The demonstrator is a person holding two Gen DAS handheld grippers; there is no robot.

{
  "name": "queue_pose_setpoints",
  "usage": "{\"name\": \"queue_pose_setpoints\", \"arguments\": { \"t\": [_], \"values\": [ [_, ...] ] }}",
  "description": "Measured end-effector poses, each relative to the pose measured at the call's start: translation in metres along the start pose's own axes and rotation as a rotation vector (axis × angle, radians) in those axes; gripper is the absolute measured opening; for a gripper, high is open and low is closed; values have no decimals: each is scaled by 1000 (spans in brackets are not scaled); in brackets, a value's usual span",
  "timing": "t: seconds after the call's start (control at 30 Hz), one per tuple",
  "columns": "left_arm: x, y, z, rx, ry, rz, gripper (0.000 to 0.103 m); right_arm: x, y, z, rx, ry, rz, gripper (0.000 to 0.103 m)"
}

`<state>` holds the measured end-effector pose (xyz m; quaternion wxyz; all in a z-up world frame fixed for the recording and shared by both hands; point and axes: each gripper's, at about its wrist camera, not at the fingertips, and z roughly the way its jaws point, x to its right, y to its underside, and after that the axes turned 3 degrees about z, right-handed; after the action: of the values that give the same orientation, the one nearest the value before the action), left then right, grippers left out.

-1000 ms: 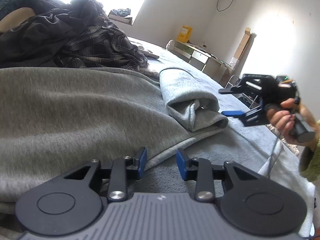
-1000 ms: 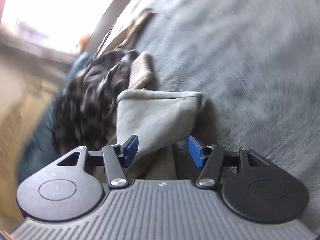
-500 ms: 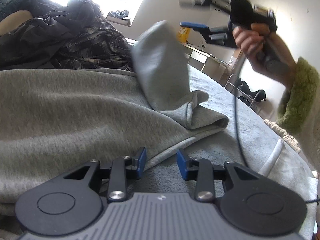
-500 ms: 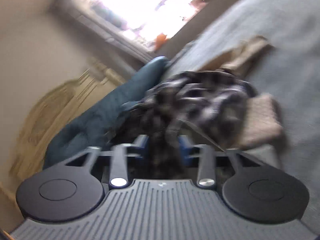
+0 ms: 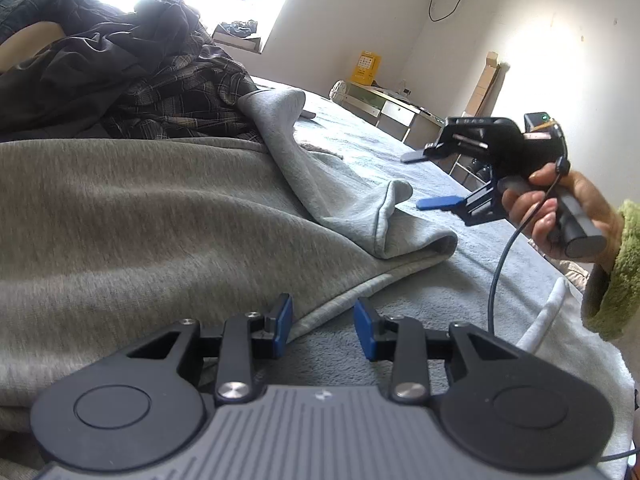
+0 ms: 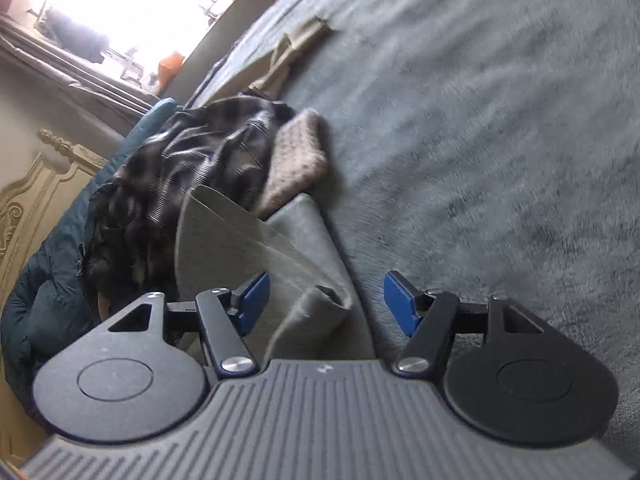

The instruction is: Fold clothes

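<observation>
The grey fleece sweatshirt (image 5: 140, 216) lies spread flat on the bed with a grey-blue plush blanket (image 5: 400, 148). Its sleeve (image 5: 320, 184) is folded back across the body, cuff end lying near the pile of dark plaid clothing (image 5: 160, 92).

Left hand-held gripper (image 5: 323, 325): jaws partly spread, blue pads (image 5: 280, 326) apart, nothing pinched. It sits low over the sweatshirt's lower hem, whose edge runs through the gap without contact from either pad.

Right hand-held gripper (image 6: 326, 302): jaws spread wide, nothing pinched. In the left wrist view it (image 5: 430, 178) is held in a hand (image 5: 556, 208) with a green fleece cuff (image 5: 616, 272), just beside the sleeve fold and clear of it. In its own view the folded sleeve (image 6: 280, 264) lies below and ahead of the pads, untouched.

A knitted beige item (image 6: 298, 164) lies beside the plaid pile.
</observation>
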<state>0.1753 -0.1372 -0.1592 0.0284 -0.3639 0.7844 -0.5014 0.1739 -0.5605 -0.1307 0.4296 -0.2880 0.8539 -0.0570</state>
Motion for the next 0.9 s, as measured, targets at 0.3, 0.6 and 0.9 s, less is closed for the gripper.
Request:
{"name": "queue_pose_setpoints", "arguments": {
  "t": [0.3, 0.6, 0.9],
  "values": [
    [1, 1, -1, 2, 1, 0, 35, -37, 16, 20, -65, 48, -158, 26],
    [1, 1, 0, 3, 1, 2, 36, -43, -7, -60, 231, 53, -274, 8],
    [0, 1, 1, 1, 5, 1, 36, 109, -38, -161, 472, 251, -41, 8]
  ]
}}
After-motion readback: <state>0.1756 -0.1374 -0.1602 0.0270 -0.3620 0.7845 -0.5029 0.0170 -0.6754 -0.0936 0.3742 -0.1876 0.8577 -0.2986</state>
